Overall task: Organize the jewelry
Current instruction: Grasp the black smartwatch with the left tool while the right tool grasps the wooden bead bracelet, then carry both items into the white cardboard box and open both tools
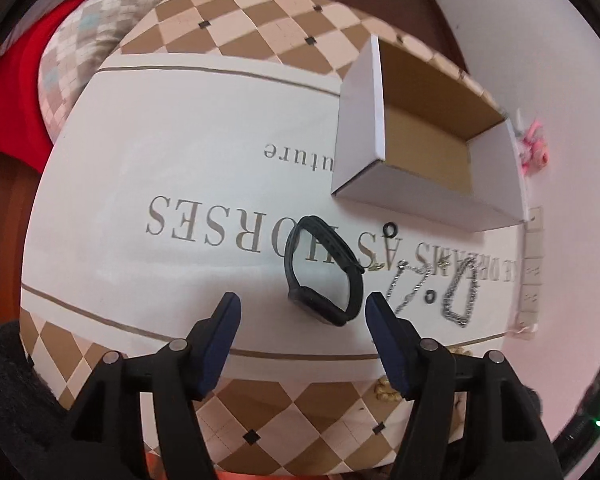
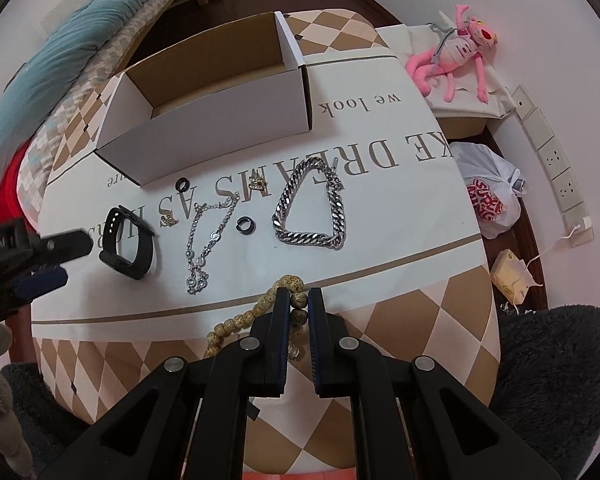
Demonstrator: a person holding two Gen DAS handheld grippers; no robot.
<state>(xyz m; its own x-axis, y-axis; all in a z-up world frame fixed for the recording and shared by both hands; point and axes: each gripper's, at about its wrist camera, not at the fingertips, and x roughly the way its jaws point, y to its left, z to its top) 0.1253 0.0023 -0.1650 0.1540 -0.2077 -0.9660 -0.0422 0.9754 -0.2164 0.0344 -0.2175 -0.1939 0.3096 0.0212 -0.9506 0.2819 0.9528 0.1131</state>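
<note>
Black watch band (image 1: 323, 276) lies on the white printed cloth (image 1: 172, 128) of the desk, just ahead of the left claw (image 1: 303, 314), whose blue pads stand wide apart with nothing between them. Over on the right, the right claw (image 2: 299, 300) is pinched almost closed on a string of tan wooden beads (image 2: 236, 322), one bead caught between the pads at the near edge of the cloth. Spread across the lettering: a thin silver chain (image 2: 204, 240), a heavy silver curb-link chain (image 2: 310, 212) bent into a triangle, two small black rings (image 2: 245, 225) (image 2: 181, 184), and two small sparkly pieces (image 2: 257, 182) (image 2: 168, 220). Behind them sits the open white cardboard box (image 2: 204, 136), brown inside, with no jewelry visible in it. Off the desk, a pink plush toy (image 2: 456, 60) lies on a cream bag by the wall.
</note>
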